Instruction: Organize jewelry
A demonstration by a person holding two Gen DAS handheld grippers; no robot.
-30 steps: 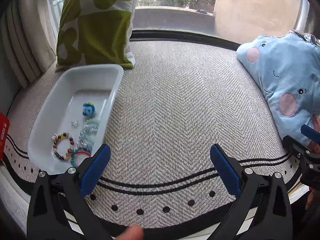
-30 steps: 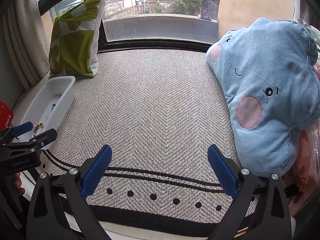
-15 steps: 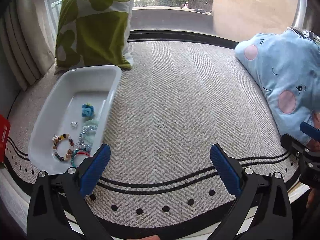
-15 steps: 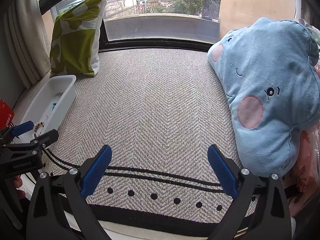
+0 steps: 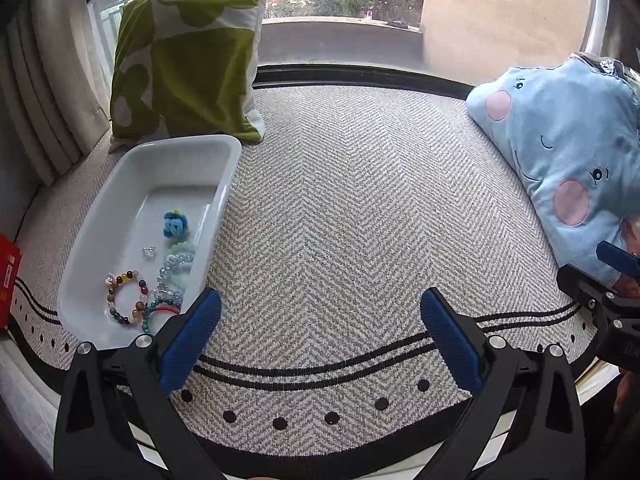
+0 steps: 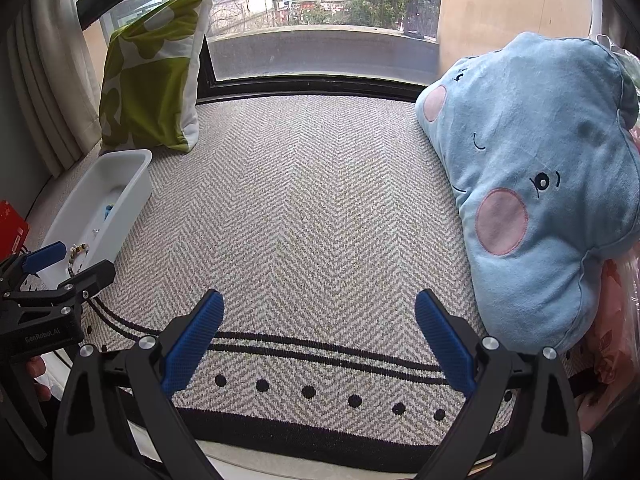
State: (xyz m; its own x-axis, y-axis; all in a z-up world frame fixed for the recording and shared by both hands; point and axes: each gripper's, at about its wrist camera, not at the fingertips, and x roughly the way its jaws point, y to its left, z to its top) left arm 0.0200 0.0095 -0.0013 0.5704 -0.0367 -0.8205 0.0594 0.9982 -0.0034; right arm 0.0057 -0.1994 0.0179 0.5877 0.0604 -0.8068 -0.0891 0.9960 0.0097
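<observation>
Left claw [image 5: 320, 312] released, empty, edged nearer since prior frame | right claw [image 6: 318, 306] released, unmoved | one tray [image 5: 100, 248] ahead-left | two cushions.

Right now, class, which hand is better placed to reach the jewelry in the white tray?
Left. The left tool is open, with the white tray just beside its left finger. The right tool faces bare rug, the tray far to its left.
</observation>
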